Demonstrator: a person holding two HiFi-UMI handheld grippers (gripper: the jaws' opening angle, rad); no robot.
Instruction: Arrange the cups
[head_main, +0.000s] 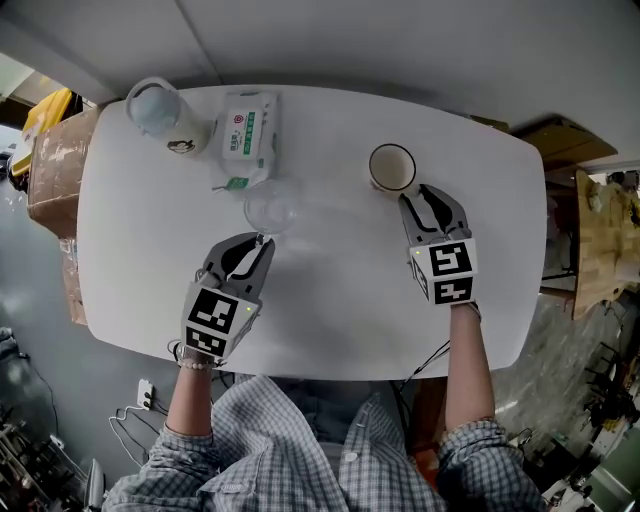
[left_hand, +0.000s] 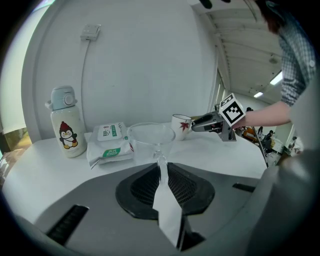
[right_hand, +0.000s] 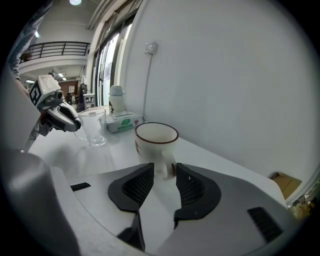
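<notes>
Glass cup upright on white table, handle pinched by left gripper; right gripper jaws apart astride ceramic mug handle, not gripping

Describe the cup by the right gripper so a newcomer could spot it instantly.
On the white table, look at the right half, ahead of the right gripper. There stands the white mug, its handle between that gripper's open jaws. Unlike the clear glass cup in the left gripper, it is opaque, with a dark rim and a red leaf print.
</notes>
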